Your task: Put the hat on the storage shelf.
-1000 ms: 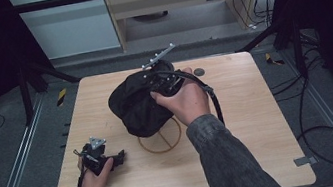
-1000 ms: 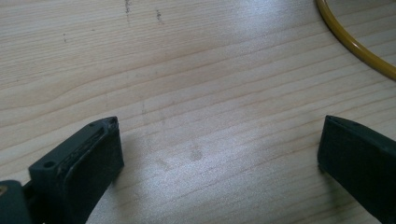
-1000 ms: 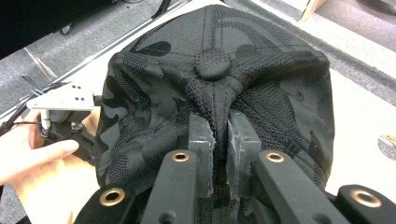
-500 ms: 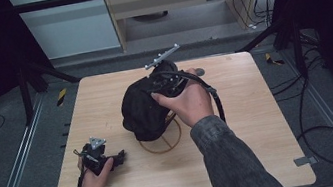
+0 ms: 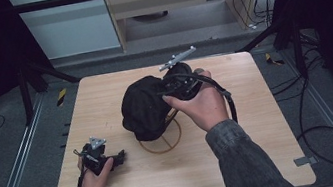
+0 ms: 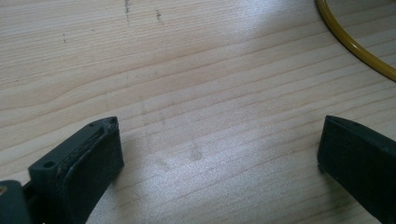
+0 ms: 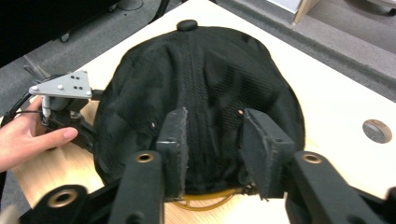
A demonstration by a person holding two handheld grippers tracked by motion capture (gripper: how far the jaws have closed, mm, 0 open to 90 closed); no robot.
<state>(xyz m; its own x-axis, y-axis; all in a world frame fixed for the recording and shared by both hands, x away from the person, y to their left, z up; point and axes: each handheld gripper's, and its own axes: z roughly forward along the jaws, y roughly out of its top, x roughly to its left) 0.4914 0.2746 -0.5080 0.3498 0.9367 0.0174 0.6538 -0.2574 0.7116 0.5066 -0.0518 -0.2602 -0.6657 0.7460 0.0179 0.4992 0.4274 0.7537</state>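
Observation:
A black mesh cap [image 5: 144, 107] sits tilted over a yellow wire ring stand [image 5: 162, 144] at the middle of the wooden table [image 5: 260, 124]. My right gripper [image 5: 166, 91] comes in from the cap's right side. In the right gripper view its jaws are pinched on the cap [image 7: 201, 79] near the rim, with the right gripper [image 7: 215, 149] just above the yellow ring [image 7: 205, 198]. My left gripper [image 5: 120, 156] rests low at the table's front left, open. In the left gripper view the left gripper [image 6: 219, 154] has bare wood between its jaws and the yellow ring [image 6: 359, 51] curves past at the upper right.
A small round hole [image 7: 376, 130] marks the tabletop beyond the cap. The right gripper's black cable [image 5: 229, 103] loops over the hand. Metal rails run along both sides of the table, and more cables lie on the floor [image 5: 323, 139] at the right.
The cap has shifted right and bunched up narrower over the ring, carried by my right gripper. The left gripper has stayed put.

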